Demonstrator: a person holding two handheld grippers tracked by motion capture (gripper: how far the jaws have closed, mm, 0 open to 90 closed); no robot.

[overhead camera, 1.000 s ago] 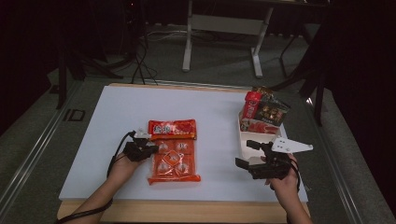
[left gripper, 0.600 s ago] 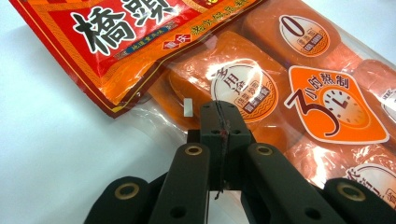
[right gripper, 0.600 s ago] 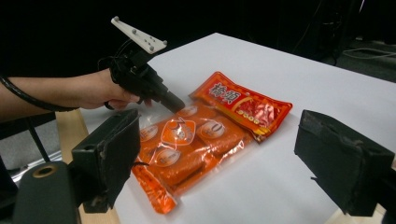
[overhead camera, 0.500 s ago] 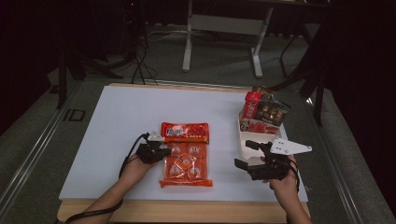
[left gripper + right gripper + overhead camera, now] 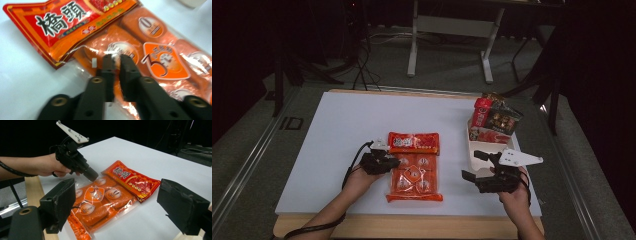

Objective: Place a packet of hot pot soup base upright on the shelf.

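Left gripper (image 5: 115, 58) has its jaws just cracking apart, a narrow gap with nothing pinched, tips on the orange clear-plastic pack of soup-base blocks with a red header (image 5: 414, 167), which lies flat mid-table. Looks like a release after dragging it. Right gripper (image 5: 475, 166), at 3 o'clock of the pack, is wide open and empty, so next it probably reaches over to grab the pack's near edge.

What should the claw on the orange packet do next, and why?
Probably lift the left claw clear of the orange packet. Its jaws have just been opening, with a narrow gap and nothing pinched between them, and the packet lies flat on the white table. The right claw waits wide open beside it, near the tray of snacks.
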